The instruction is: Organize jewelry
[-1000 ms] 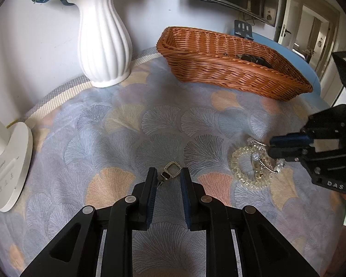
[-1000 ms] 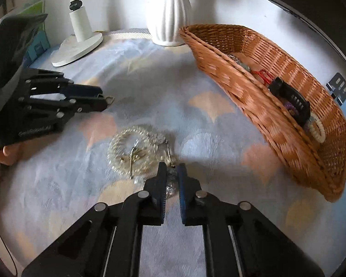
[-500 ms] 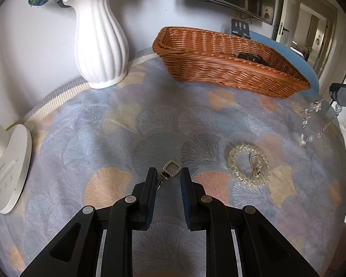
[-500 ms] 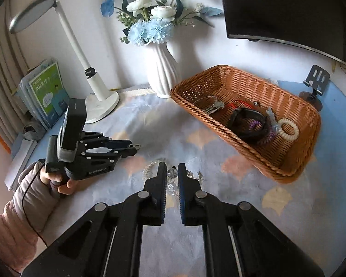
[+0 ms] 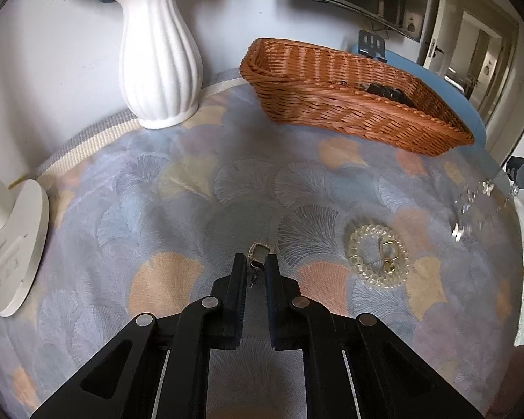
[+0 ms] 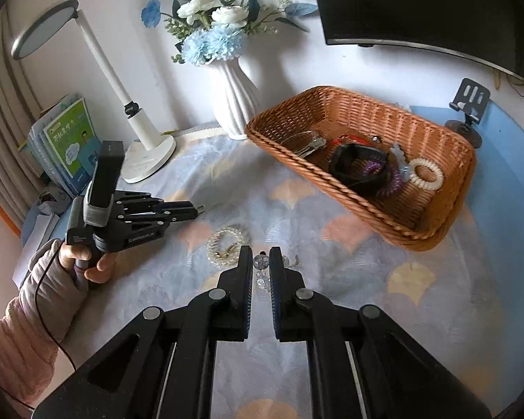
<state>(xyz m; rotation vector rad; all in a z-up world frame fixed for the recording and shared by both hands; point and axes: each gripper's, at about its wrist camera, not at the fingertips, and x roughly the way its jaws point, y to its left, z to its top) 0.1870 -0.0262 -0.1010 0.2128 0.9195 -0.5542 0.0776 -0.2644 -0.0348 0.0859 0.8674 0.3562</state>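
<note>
My left gripper [image 5: 255,262] is shut on a small gold earring [image 5: 258,254] and holds it above the patterned cloth; it also shows in the right wrist view [image 6: 195,210]. My right gripper [image 6: 261,256] is shut on a clear crystal bead bracelet [image 6: 262,269], lifted well above the table; the bracelet hangs at the right edge of the left wrist view [image 5: 478,202]. A clear spiral hair tie [image 5: 378,256] with a gold earring [image 5: 388,251] inside it lies on the cloth. The wicker basket [image 6: 433,223] holds several pieces.
A white vase [image 5: 159,52] with blue flowers stands at the back. A white desk lamp base [image 5: 14,244] is at the left. Books [image 6: 66,146] stand beyond the lamp. A phone stand [image 6: 470,104] and a monitor [image 6: 419,7] are behind the basket.
My right gripper has lifted the crystal bracelet off the hair tie and risen up and back. My left gripper has stayed almost still with its earring.
</note>
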